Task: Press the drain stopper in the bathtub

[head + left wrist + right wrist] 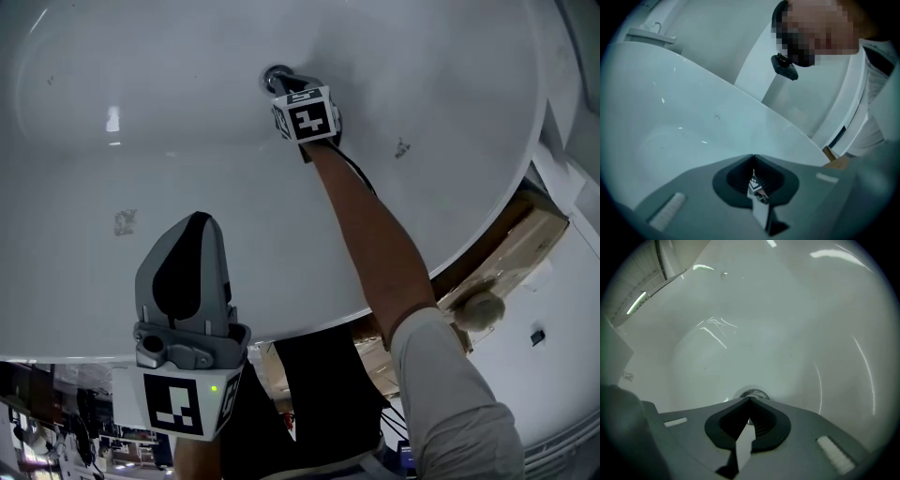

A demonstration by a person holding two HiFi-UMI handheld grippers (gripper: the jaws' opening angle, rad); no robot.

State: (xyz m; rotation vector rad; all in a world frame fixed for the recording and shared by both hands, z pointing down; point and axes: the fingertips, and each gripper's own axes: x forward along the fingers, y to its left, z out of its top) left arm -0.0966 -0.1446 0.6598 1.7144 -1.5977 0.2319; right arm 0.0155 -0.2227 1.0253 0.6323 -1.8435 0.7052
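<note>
The chrome drain stopper [275,77] sits at the bottom of the white bathtub [187,141]. My right gripper [284,82] is reached down into the tub, shut, its closed tips resting on the stopper's near edge. In the right gripper view the stopper [752,393] peeks out just past the closed tips of my right gripper [750,399], which hold nothing. My left gripper [194,225] hangs over the tub's near wall, shut and empty; in the left gripper view my left gripper [753,156] points at the tub's rim.
The tub's rim [506,187] curves round the right side, with a cardboard box [525,246] on the floor beyond it. A few small marks [125,221] dot the tub's surface. A person's bare forearm [375,234] stretches across the tub.
</note>
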